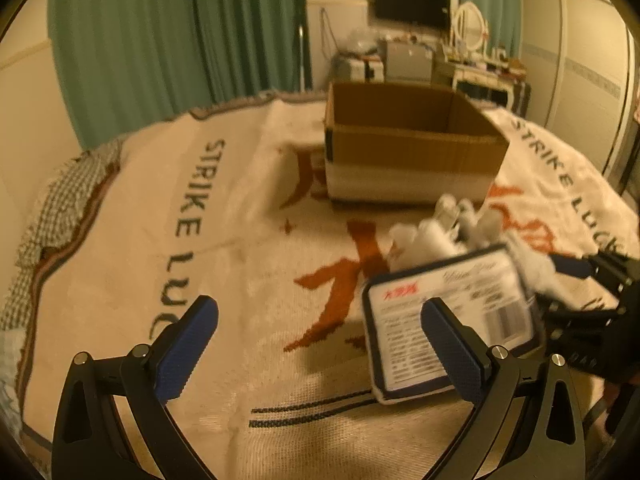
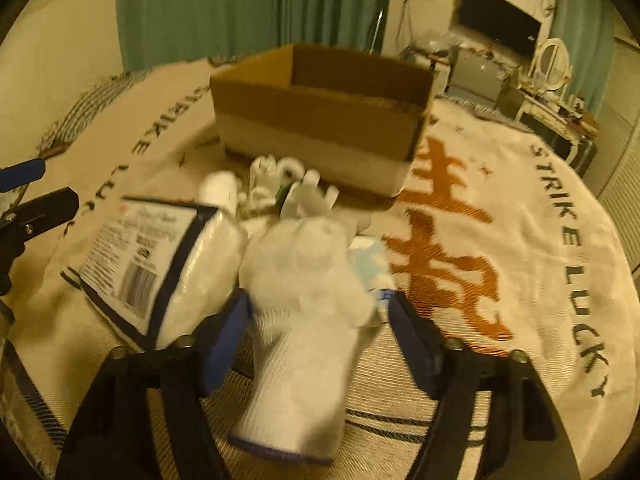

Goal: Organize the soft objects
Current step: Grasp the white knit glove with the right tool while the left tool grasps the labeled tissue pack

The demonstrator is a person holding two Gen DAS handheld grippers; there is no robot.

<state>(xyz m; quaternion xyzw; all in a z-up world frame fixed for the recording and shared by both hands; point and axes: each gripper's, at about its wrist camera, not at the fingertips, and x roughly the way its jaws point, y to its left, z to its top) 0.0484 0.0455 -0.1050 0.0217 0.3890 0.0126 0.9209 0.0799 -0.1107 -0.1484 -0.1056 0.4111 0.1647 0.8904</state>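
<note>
A pile of white knit gloves (image 2: 304, 280) lies on the blanket in front of an open cardboard box (image 2: 324, 120). A white packet with a printed label (image 2: 160, 264) lies at the pile's left; it also shows in the left wrist view (image 1: 452, 316). My right gripper (image 2: 316, 320) is open, its jaws on either side of the nearest glove, not closed on it. My left gripper (image 1: 320, 344) is open and empty, over the blanket left of the packet. The box (image 1: 408, 148) stands behind, seemingly empty.
A cream blanket (image 1: 224, 280) with "STRIKE LUCKY" lettering and orange characters covers the bed. Green curtains (image 1: 180, 32) hang behind. A cluttered desk with a monitor (image 1: 412, 4) and a mirror stands far right.
</note>
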